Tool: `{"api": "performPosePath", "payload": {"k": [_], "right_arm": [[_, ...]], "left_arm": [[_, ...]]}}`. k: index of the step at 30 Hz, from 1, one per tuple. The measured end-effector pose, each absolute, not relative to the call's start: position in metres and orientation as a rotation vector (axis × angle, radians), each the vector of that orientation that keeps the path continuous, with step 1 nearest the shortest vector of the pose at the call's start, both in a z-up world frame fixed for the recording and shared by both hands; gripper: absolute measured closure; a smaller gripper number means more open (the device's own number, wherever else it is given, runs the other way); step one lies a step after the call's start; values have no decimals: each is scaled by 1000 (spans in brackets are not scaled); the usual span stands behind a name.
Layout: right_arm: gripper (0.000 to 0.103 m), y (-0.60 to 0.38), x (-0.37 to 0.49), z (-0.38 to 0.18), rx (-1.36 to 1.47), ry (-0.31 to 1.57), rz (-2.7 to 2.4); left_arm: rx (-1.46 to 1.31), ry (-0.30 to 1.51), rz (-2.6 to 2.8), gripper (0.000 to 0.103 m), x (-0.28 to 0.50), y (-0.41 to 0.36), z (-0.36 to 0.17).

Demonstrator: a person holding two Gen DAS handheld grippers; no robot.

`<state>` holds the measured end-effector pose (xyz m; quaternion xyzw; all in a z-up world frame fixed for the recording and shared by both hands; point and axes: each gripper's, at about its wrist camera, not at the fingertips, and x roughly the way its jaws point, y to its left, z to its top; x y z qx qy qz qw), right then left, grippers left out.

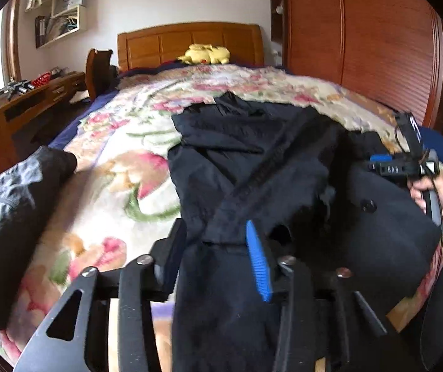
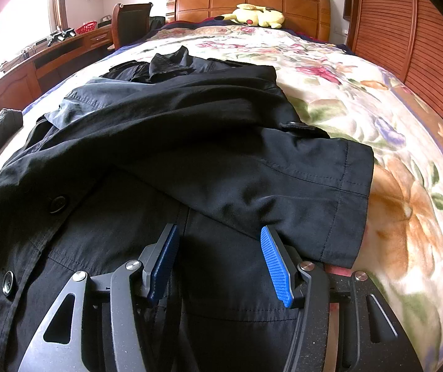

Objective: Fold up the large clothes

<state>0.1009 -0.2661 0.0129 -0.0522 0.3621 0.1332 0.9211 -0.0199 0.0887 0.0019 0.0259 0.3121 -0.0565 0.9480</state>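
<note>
A large black coat (image 1: pixel 252 155) lies spread on the bed, collar toward the headboard. My left gripper (image 1: pixel 215 248) stands over its near end. A strip of the black cloth runs loosely between its parted jaws and hides the left finger's pad, while the blue right pad (image 1: pixel 258 263) shows. In the right wrist view, one sleeve (image 2: pixel 330 192) of the coat (image 2: pixel 190 142) lies folded across the body. My right gripper (image 2: pixel 218 257) hovers open just above the cloth, nothing pinched. The left wrist view also shows the right gripper (image 1: pixel 379 164) at the coat's right side, held by a hand (image 1: pixel 438 192).
A floral blanket (image 2: pixel 361 108) covers the bed. Another dark garment (image 1: pixel 13 210) lies bunched at the bed's left edge. A yellow plush toy (image 2: pixel 258 15) rests by the wooden headboard (image 1: pixel 190 40). A wardrobe (image 1: pixel 361 37) stands right, a desk (image 1: pixel 20 105) and chair (image 1: pixel 99 71) left.
</note>
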Motion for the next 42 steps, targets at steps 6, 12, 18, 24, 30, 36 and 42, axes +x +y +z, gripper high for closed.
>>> {"api": "performPosePath", "payload": {"k": [6,12,18,24,30,36,42], "right_arm": [[46,-266,101,13,-111,742,270],[46,-266,101,13,-111,741,271],[46,-267,101,13,-106,742,273],[46,-267,101,13,-106,742,273],[46,-267,100,13,-107,742,272],[46,-267,100,14,-108,741,272],[46,-267,100,14,-108,741,272]], "left_arm": [[35,615,-91,38,11,89,16],[48,715,-108,38,43,84,-2],[67,794,-169,41,44,75,-29],[57,831,-196,51,39,74,-43],[73,847,-230,87,37,67,-43],[95,750,-175,91,34,70,-21],[82,682,-98,91,54,86,8]]}}
